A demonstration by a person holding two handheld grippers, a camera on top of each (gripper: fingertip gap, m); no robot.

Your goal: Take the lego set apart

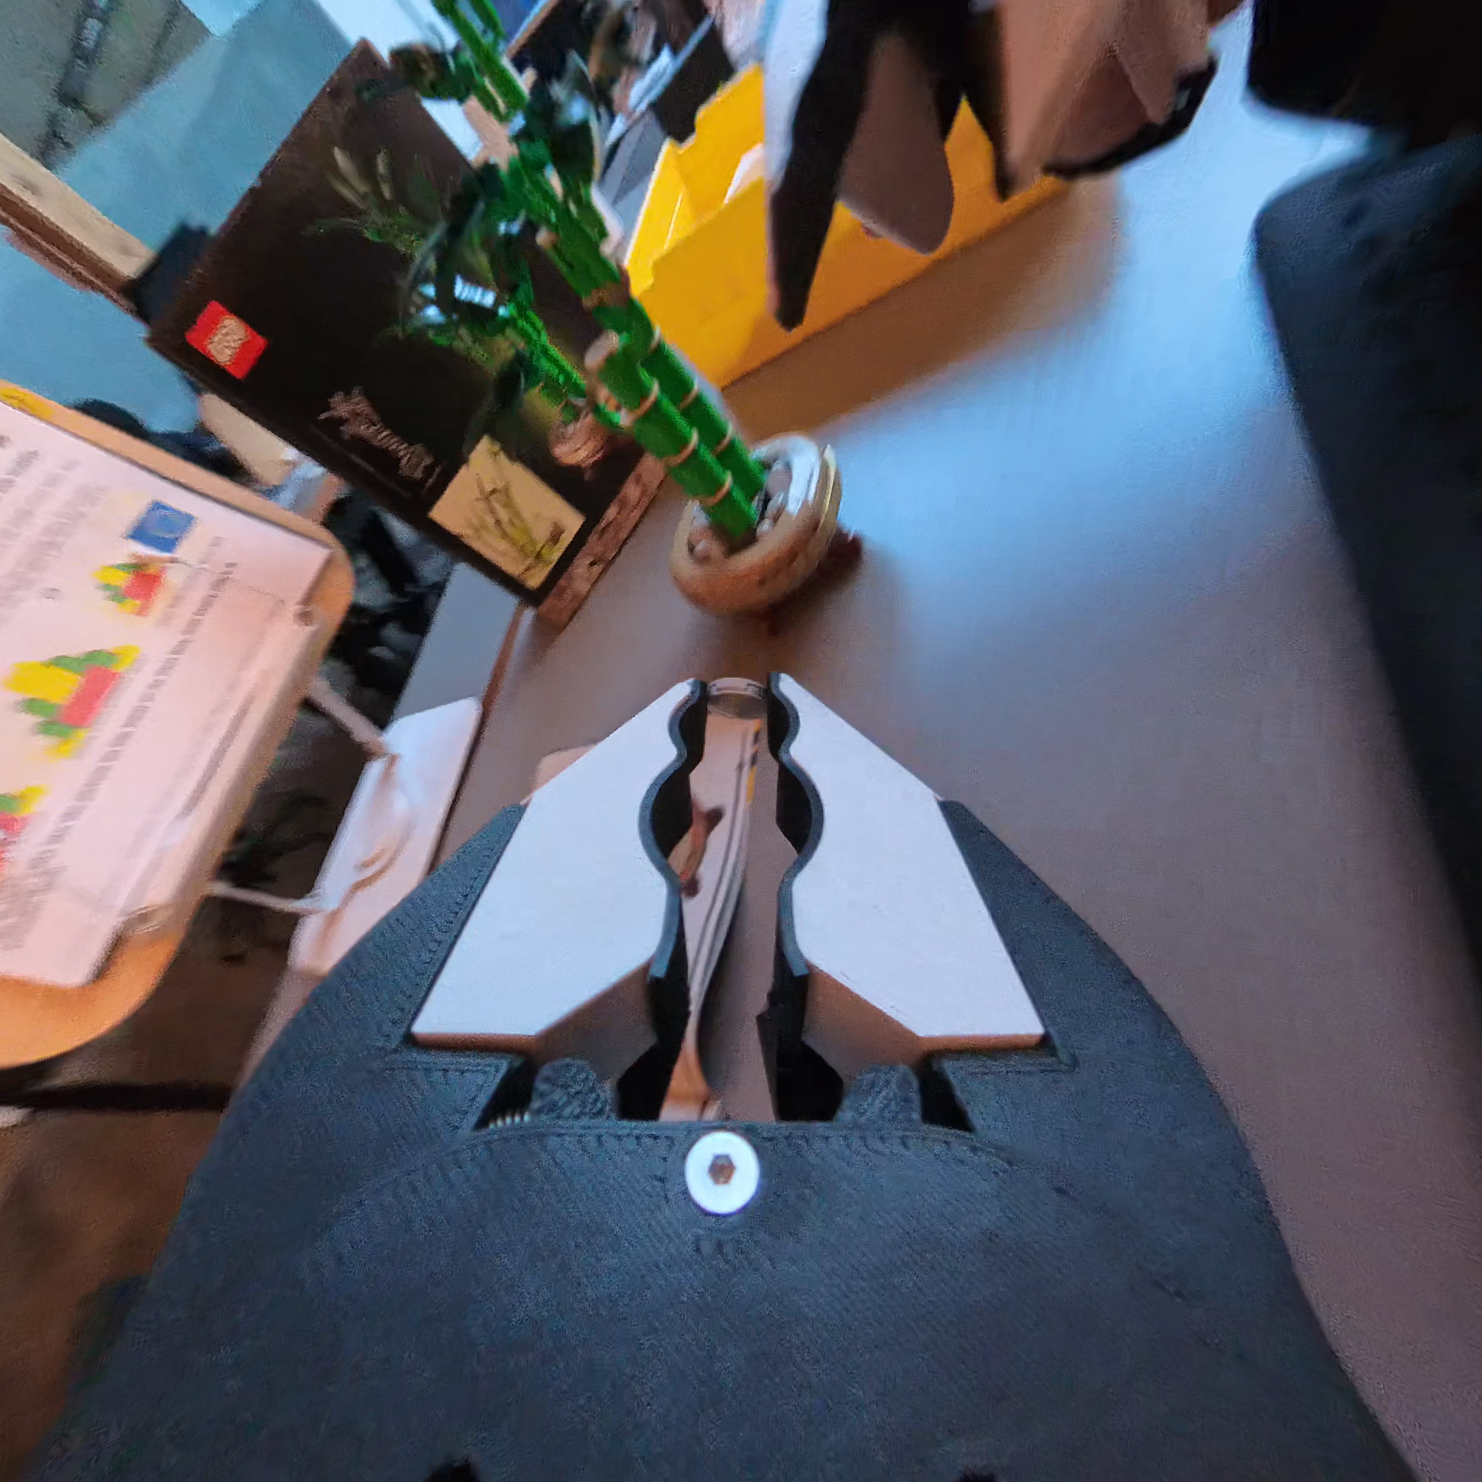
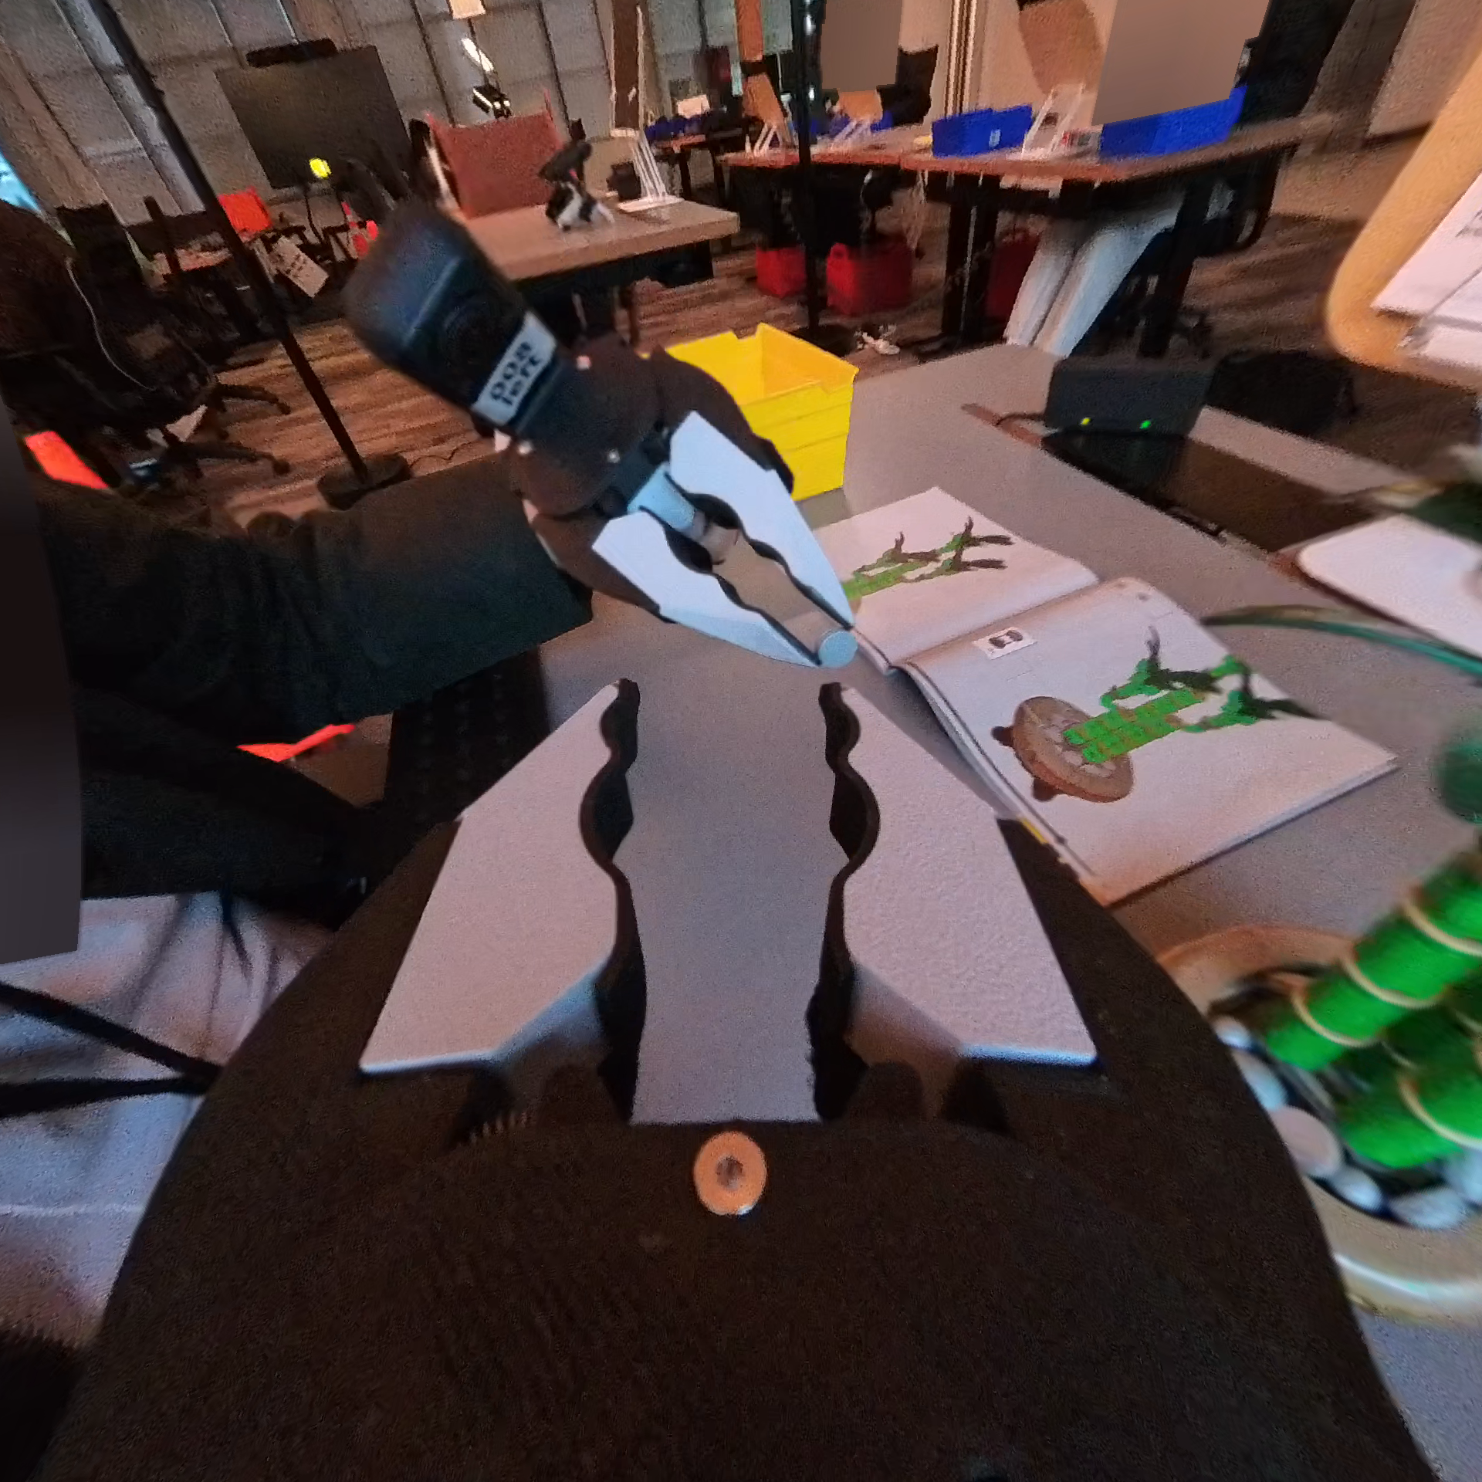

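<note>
The lego bamboo plant (image 1: 682, 425) has green stalks in a round tan pot (image 1: 758, 553) and stands on the table ahead of my left gripper. It also shows blurred at the right edge of the right wrist view (image 2: 1379, 1010). My left gripper (image 1: 736, 696) is shut on a grey rod piece (image 2: 836, 646) that lies along its fingers, its round end at the tips. It hovers above the table. My right gripper (image 2: 730, 698) is open and empty, just short of the left gripper (image 2: 826, 641). In the left wrist view it hangs above the plant (image 1: 862, 265).
A dark lego box (image 1: 361, 353) stands behind the plant. A yellow bin (image 2: 770, 401) sits at the table's far side. An open instruction booklet (image 2: 1123, 722) lies flat on the grey table (image 2: 922, 417). A black mat (image 1: 1379, 401) lies at the right. A sleeved arm (image 2: 281, 609) holds the left gripper.
</note>
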